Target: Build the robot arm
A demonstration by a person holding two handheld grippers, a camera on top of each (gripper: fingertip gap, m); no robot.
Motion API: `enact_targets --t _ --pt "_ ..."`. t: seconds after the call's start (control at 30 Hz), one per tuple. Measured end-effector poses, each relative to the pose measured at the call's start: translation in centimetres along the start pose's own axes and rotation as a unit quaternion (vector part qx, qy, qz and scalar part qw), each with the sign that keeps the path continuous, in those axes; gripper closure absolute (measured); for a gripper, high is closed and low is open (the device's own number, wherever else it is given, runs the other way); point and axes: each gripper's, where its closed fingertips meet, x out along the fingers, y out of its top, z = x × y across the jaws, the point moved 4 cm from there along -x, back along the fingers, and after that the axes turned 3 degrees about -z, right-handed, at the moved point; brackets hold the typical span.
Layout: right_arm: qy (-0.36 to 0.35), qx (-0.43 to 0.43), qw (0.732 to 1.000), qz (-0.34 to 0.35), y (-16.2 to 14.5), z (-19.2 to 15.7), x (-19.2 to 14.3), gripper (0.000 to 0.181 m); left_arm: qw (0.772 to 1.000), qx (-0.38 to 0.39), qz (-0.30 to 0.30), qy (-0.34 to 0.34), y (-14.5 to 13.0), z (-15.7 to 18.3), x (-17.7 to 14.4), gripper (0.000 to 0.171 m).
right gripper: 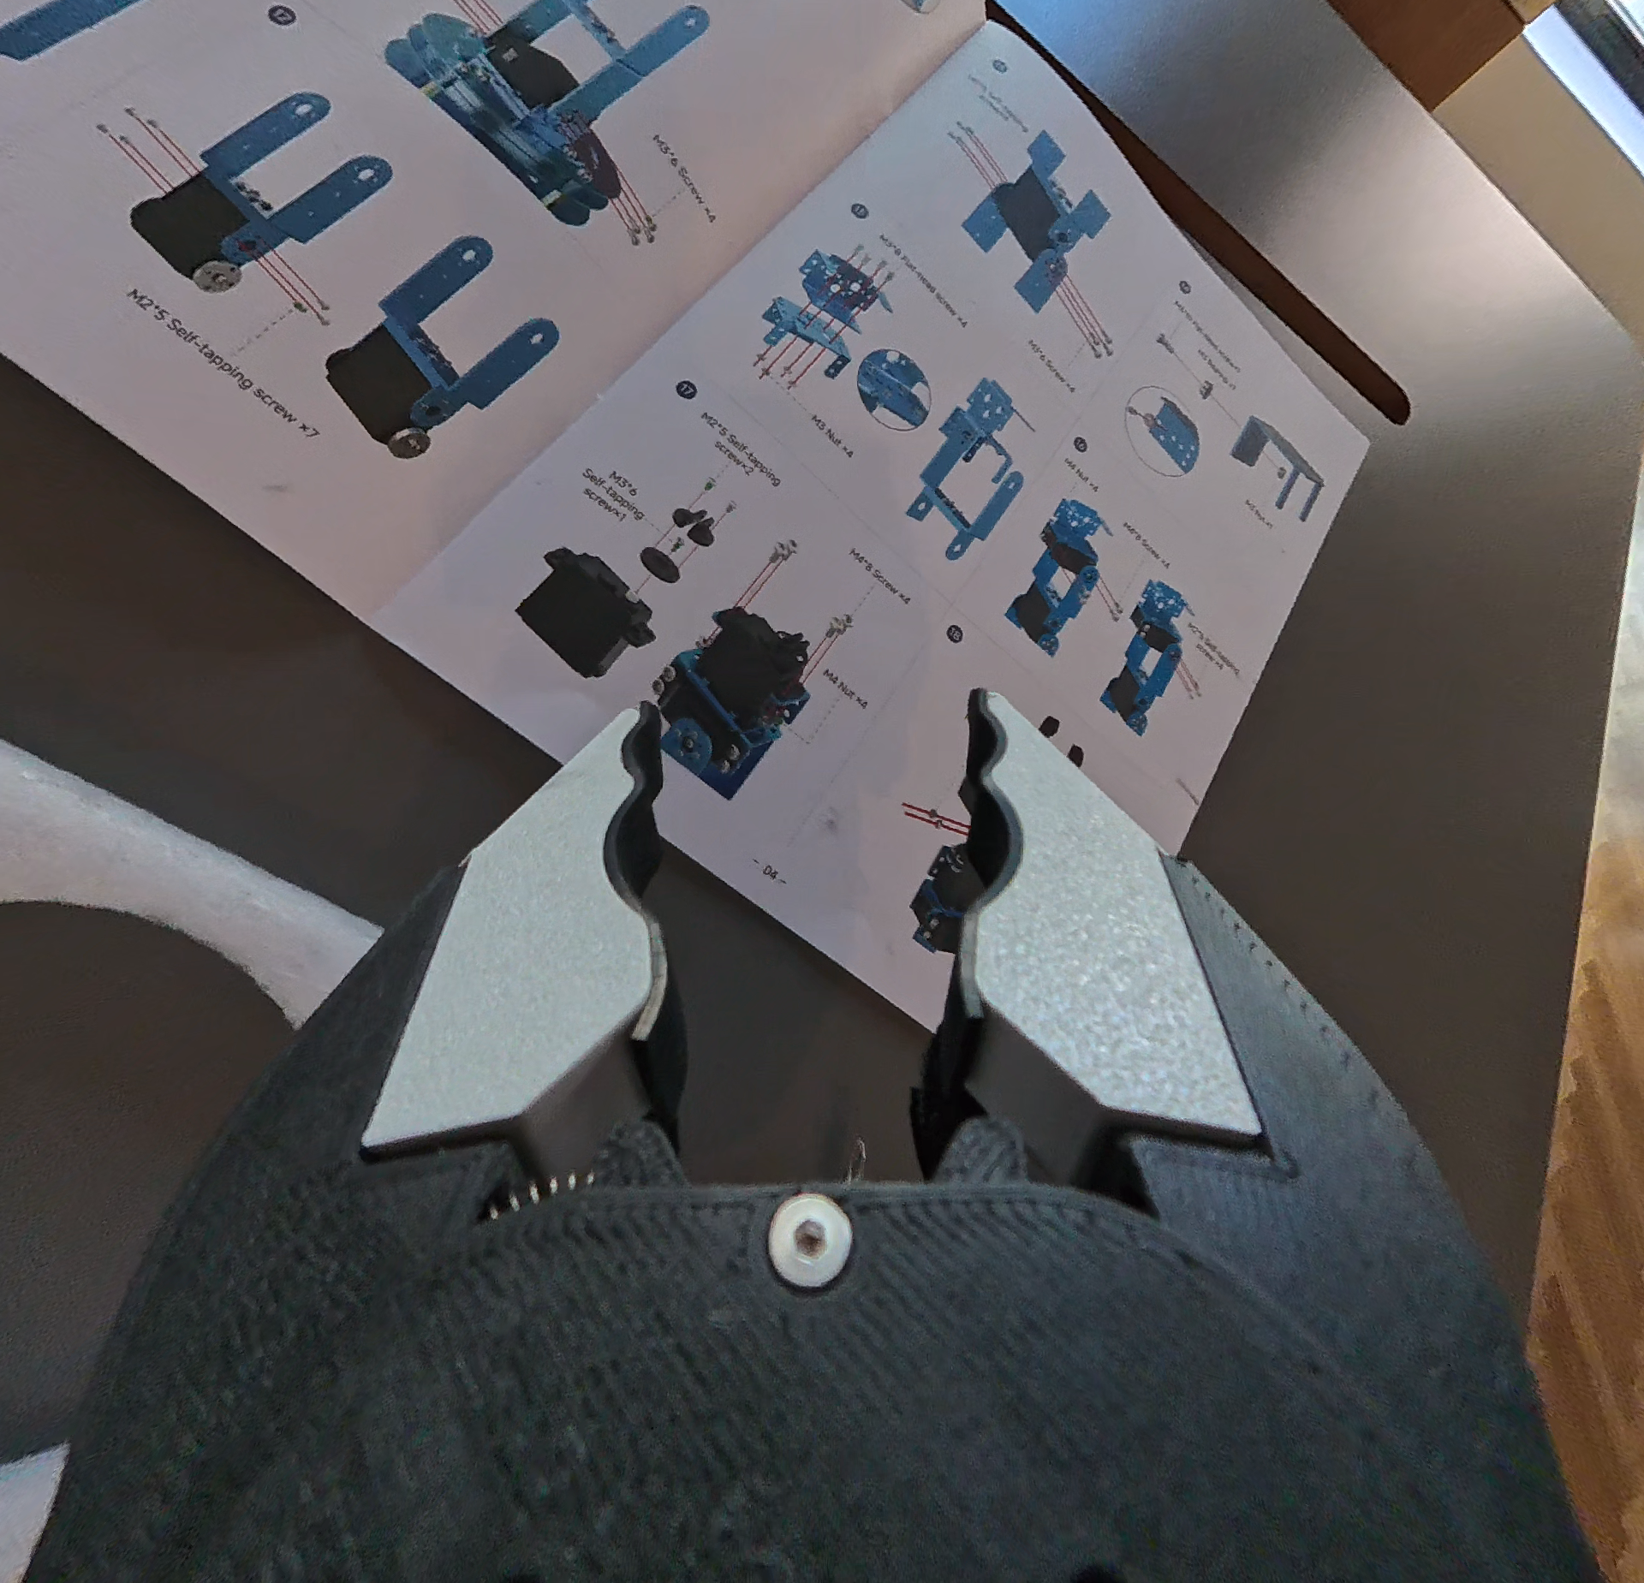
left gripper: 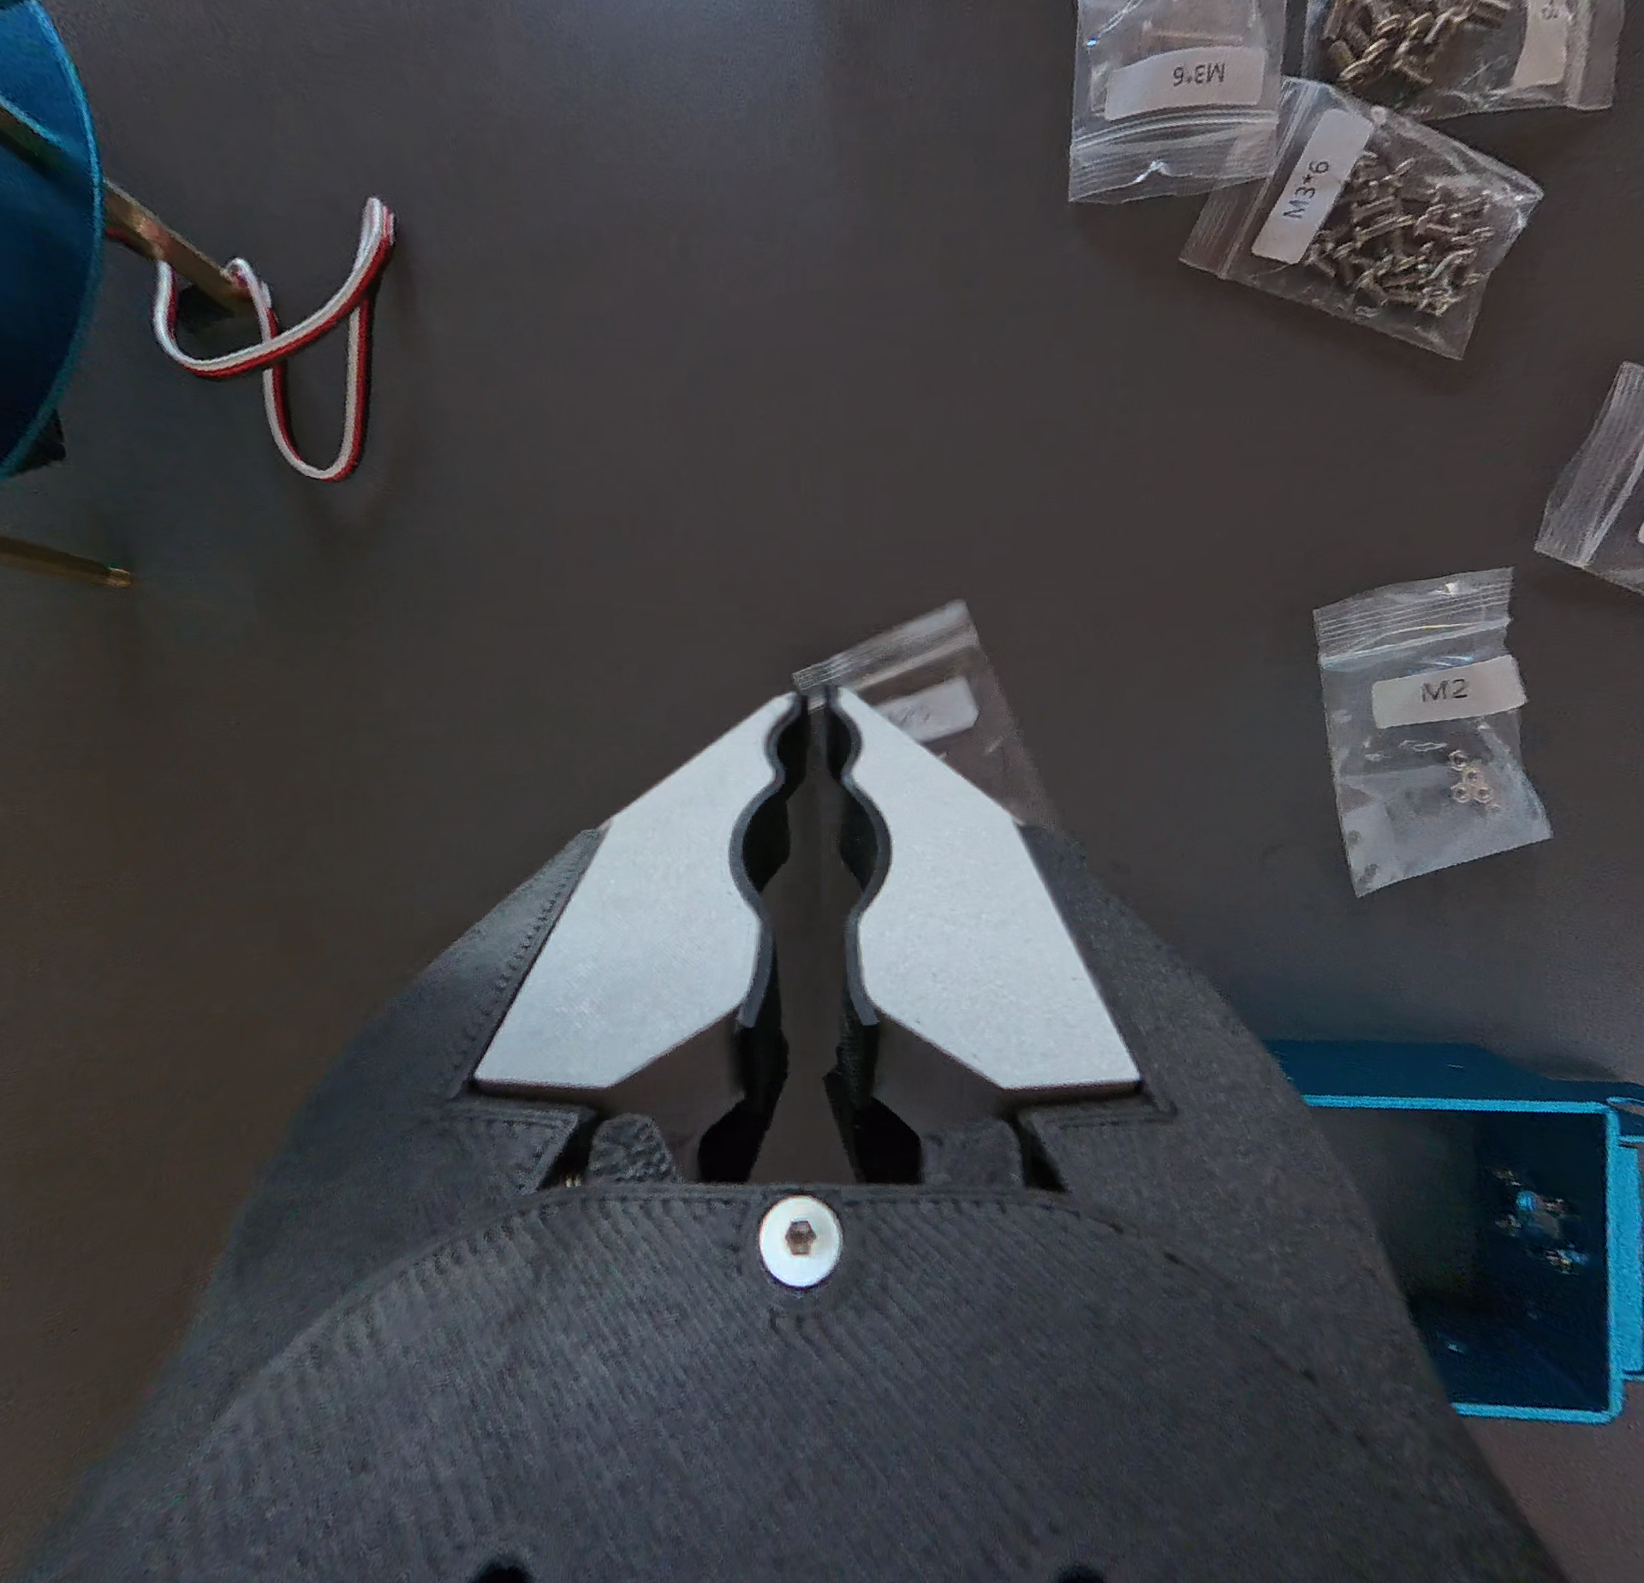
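My left gripper (left gripper: 815,695) is shut, its tips pinching the top corner of a small clear zip bag (left gripper: 925,695) with a white label. The rest of that bag runs off to the right behind the right finger, over the dark grey table (left gripper: 623,384). My right gripper (right gripper: 809,713) is open and empty. It hovers over the lower edge of an open white instruction booklet (right gripper: 801,402) printed with blue bracket and black servo drawings, which lies flat on the table.
Several clear bags of screws (left gripper: 1361,215) and one of small nuts (left gripper: 1432,740) lie at the right. A blue metal bracket (left gripper: 1512,1247) sits at lower right, a red-white cable (left gripper: 302,348) at left. White foam (right gripper: 133,838) lies at left. The table edge (right gripper: 1592,740) runs down the right.
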Motion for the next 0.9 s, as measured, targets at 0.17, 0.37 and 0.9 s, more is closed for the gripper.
enact_targets --t 0.17,0.37,0.9 --pt "-0.001 -0.004 1.0 0.01 0.3 -0.1 -0.2 0.113 1.0 0.024 0.009 0.002 -0.2 0.0 -0.1 0.171" --pt "0.003 -0.007 1.0 0.022 0.6 -0.1 -0.3 0.113 0.997 0.052 0.049 -0.013 0.6 -0.5 -1.5 0.171" --pt "0.068 -0.022 0.997 0.036 4.0 -5.0 -5.0 0.113 0.935 0.295 -0.003 -0.194 1.6 -1.3 0.8 0.143"
